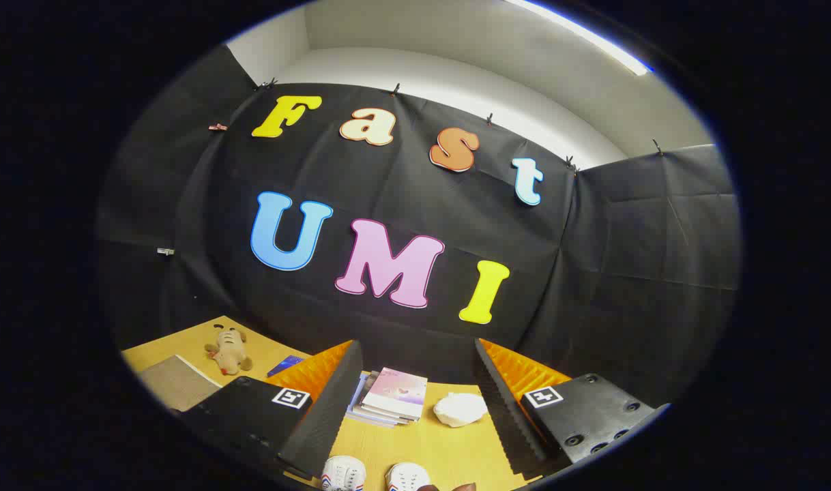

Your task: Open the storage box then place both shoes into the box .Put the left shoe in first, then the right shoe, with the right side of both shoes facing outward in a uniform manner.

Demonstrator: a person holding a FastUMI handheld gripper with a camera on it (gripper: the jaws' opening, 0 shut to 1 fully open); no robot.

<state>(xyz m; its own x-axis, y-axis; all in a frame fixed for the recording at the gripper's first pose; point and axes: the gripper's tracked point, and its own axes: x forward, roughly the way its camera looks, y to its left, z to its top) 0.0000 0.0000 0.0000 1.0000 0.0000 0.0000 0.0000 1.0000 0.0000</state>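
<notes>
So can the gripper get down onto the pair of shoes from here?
Probably yes. The gripper is open, and the shoes sit on bare table between its fingers at their near end, nothing over them; the book stack lies beyond.

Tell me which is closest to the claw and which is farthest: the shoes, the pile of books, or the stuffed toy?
1. Shoes: between the open claw's fingers, nearest.
2. Pile of books: farther ahead on the table.
3. Stuffed toy: farthest, off left near the wall.
</notes>
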